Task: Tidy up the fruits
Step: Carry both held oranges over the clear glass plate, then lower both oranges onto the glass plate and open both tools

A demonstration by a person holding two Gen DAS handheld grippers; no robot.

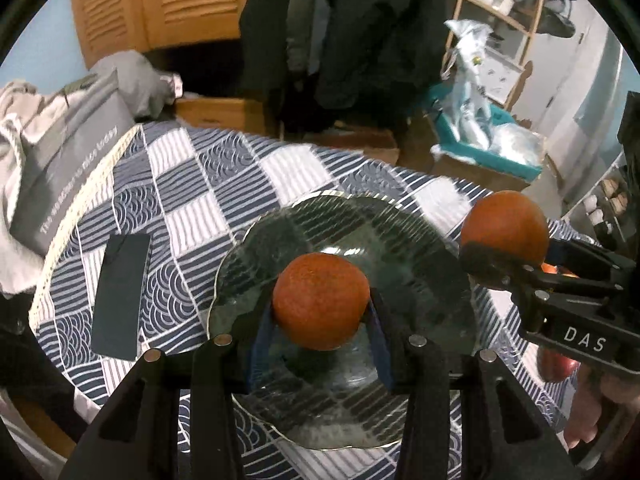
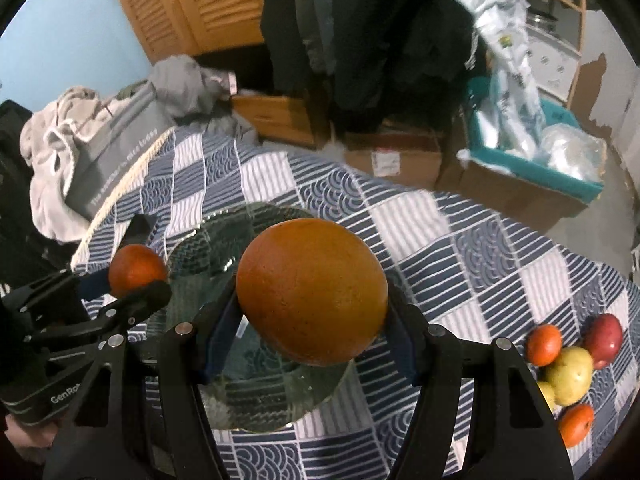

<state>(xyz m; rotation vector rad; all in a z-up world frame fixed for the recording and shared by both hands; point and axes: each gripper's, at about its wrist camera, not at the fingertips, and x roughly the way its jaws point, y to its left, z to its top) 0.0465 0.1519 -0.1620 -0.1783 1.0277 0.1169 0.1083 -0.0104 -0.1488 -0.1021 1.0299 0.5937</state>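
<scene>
Left to right. A dark flat card lies on the checked tablecloth, left of the glass plate. The left gripper is clamped on a small orange, held above the plate's middle and apparently not yet resting on it. To its right, the right gripper is clamped on a larger orange fruit, poised over the plate's right part. At the near right of the cloth, well apart from the plate, wait the remaining fruits: a red apple, a yellow fruit and two small oranges. Risks, as judged: both grippers converge on one plate and could knock together; round fruit released from height may roll off the shallow glass onto the cloth.
</scene>
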